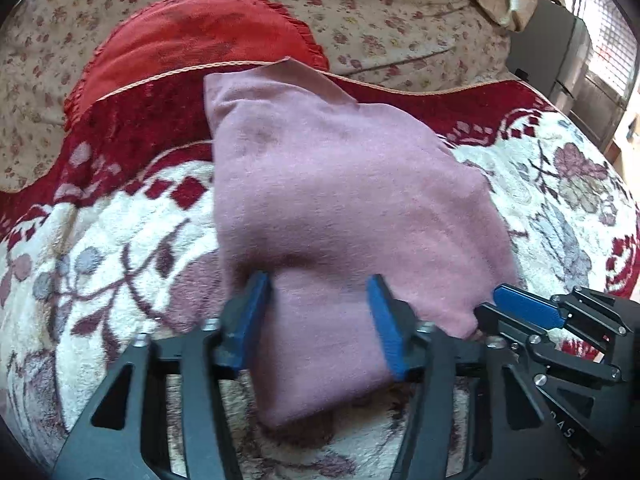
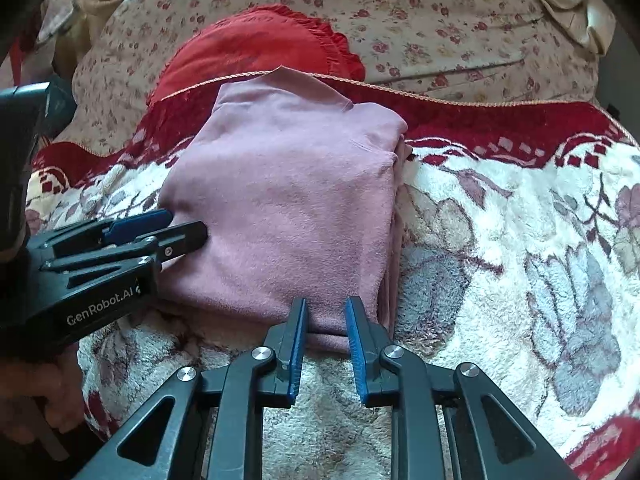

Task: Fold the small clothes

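A pink garment (image 1: 340, 180) (image 2: 288, 200) lies folded into a thick rectangle on a fluffy floral blanket (image 1: 100, 240) (image 2: 500, 240). My left gripper (image 1: 318, 284) stands open over its near left corner. Cloth sits between the blue pads, and they do not pinch it. From the right wrist view that left gripper (image 2: 186, 224) rests its tips on the garment's left edge. My right gripper (image 2: 326, 304) has its jaws a little apart, straddling the near folded edge at the right corner without squeezing it. The left wrist view shows this right gripper (image 1: 490, 304) at the garment's lower right.
A red ruffled cushion (image 1: 192, 40) (image 2: 256, 52) lies just behind the garment on a flowered sheet (image 1: 380, 0). The blanket's dark red border (image 2: 480, 120) runs along the back. A person's hand (image 2: 48, 400) holds the left gripper's handle. Furniture and a window (image 1: 600, 60) stand at far right.
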Action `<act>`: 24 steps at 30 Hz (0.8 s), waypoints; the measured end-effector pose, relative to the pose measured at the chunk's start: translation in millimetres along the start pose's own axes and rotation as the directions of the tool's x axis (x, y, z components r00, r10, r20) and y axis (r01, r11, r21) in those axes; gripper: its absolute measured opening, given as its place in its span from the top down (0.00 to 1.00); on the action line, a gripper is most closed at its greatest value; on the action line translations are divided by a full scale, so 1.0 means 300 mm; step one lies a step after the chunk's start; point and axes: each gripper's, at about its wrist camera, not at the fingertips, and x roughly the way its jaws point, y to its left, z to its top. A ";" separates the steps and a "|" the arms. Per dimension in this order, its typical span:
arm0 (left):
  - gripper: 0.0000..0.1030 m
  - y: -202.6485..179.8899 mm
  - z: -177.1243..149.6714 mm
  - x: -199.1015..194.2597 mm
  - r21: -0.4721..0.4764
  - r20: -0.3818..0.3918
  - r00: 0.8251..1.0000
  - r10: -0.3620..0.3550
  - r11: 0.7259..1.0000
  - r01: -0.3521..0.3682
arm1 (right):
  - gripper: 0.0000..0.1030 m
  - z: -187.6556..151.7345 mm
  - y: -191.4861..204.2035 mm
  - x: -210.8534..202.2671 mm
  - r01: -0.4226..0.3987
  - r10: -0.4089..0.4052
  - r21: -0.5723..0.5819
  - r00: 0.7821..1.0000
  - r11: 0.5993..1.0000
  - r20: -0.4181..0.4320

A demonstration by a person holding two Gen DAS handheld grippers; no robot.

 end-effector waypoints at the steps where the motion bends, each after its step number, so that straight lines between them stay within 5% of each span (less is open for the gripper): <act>1: 0.26 -0.008 0.000 0.002 0.008 -0.003 1.000 -0.012 1.000 0.012 | 0.81 0.000 0.003 -0.004 0.001 -0.001 0.003 1.000 1.000 -0.002; 4: 0.16 -0.037 0.008 0.016 0.011 -0.030 0.999 -0.020 1.000 0.020 | 0.80 0.000 0.007 -0.005 -0.001 0.001 0.005 1.000 1.000 -0.007; 6: 0.00 -0.039 0.022 0.026 -0.003 -0.055 0.997 -0.061 0.998 0.061 | 0.80 -0.002 0.007 -0.005 -0.002 0.002 0.000 1.000 1.000 -0.004; 10: 0.01 -0.001 0.049 0.013 -0.064 -0.054 0.989 -0.138 0.989 0.134 | 0.80 -0.009 0.013 -0.014 -0.001 0.001 -0.024 1.000 1.000 0.000; 16: 0.01 0.040 0.020 -0.143 -0.060 0.027 1.000 -0.002 0.998 0.003 | 0.80 -0.027 0.017 -0.108 0.006 -0.006 -0.002 0.998 1.000 0.057; 24: 0.01 0.022 -0.126 -0.189 -0.049 -0.048 0.997 0.055 0.997 -0.057 | 0.79 -0.142 0.072 -0.234 0.158 -0.162 0.039 0.973 0.987 0.166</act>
